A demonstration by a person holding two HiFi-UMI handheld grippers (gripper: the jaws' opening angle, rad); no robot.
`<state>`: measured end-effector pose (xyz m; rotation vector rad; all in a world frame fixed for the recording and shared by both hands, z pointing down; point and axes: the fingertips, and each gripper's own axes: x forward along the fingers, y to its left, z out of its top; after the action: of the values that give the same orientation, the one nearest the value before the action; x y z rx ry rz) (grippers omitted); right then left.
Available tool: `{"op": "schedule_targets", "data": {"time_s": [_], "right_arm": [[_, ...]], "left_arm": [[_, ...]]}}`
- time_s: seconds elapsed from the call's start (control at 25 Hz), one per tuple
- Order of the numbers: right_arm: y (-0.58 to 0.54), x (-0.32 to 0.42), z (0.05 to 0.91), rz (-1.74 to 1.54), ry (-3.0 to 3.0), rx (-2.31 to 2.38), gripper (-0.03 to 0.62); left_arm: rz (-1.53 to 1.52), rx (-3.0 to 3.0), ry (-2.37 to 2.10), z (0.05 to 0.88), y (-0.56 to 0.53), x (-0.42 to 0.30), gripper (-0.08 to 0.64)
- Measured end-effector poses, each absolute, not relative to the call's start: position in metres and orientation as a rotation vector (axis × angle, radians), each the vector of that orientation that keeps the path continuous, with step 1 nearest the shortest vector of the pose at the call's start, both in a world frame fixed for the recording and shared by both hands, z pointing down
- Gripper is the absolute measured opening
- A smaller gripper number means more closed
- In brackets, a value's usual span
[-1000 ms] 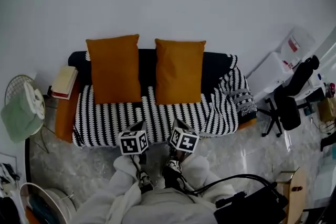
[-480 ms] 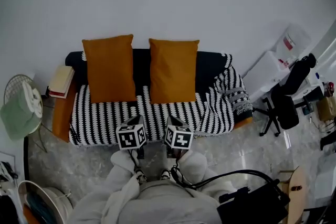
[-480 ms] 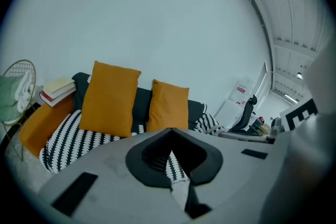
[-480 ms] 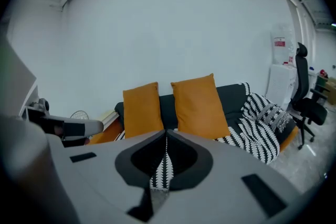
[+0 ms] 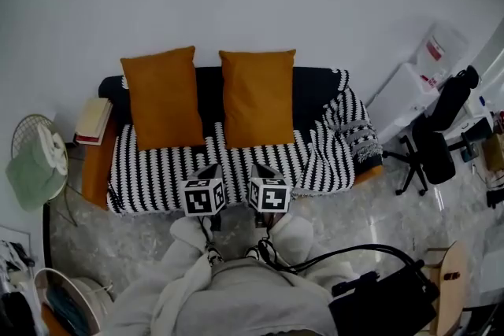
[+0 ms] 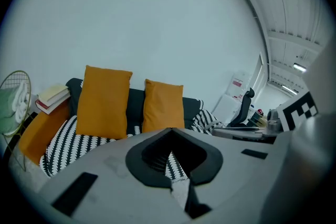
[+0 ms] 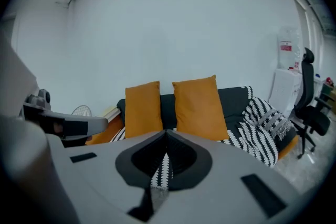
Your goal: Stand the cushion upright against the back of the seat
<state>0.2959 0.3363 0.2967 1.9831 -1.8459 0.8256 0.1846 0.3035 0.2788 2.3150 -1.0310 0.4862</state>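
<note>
Leaning upright against the dark sofa back, the left rectangular orange fabric cushion and the right orange cushion stand unaided, so the left gripper and right gripper hang near the person, jaws closed and empty.

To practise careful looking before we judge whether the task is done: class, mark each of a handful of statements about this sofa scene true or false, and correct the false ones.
1. The left cushion and the right cushion both stand upright against the sofa back. True.
2. The left gripper grips a cushion. False: its jaws are together with nothing between them, short of the sofa.
3. A stack of books lies at the sofa's left end in the head view. True.
4. The office chair stands to the left of the sofa. False: it stands to the right.
5. The throw over the seat is plain orange. False: it is striped black and white.
</note>
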Motion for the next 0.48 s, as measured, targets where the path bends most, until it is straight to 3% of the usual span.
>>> {"op": "schedule_targets", "data": {"time_s": [0.48], "right_arm": [[0.3418,0.2906,0.2968,0.818,-1.876,1.956,0.061]], "left_arm": [[0.511,2.312,-1.061,0.2818,0.3136,0.1789,0.007]]}}
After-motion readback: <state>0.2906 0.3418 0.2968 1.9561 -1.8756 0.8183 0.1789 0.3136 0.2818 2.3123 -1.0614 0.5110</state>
